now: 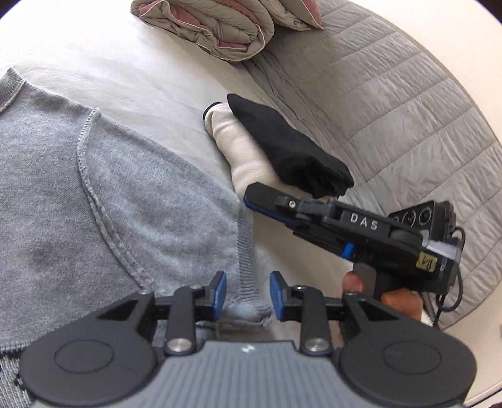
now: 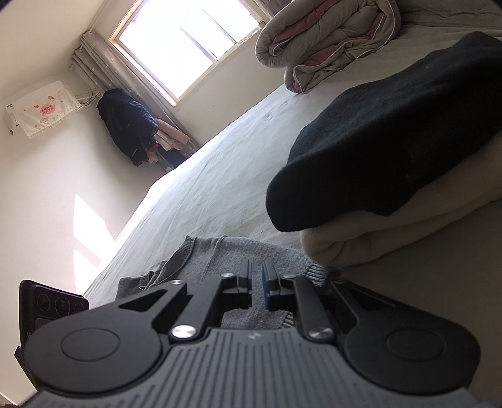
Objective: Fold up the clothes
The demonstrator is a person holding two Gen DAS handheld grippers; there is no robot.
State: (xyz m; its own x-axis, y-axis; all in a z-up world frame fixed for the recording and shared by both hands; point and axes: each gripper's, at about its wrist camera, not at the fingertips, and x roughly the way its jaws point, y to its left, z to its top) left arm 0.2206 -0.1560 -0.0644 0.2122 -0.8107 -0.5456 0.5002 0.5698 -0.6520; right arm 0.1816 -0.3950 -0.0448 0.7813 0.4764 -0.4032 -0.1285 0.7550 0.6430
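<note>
1. Lying flat on the bed sheet (image 1: 131,78), the grey knit sweater (image 1: 94,188) has its ribbed cuff (image 1: 248,310) between the left gripper (image 1: 248,292)'s parted pads, seemingly ungripped
2. The right gripper (image 2: 256,276) hovers nearly closed above the knit, empty
3. Risk: pinching only loose ribbing could let it slip mid-fold, or nudge the stacked black garment (image 1: 291,147)

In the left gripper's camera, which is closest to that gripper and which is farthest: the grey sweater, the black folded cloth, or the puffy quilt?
From the left gripper:
1. Grey sweater, its ribbed hem right between the fingers.
2. Black folded cloth, farther up on the right, on a cream one.
3. Puffy quilt, at the far top of the bed.
</note>
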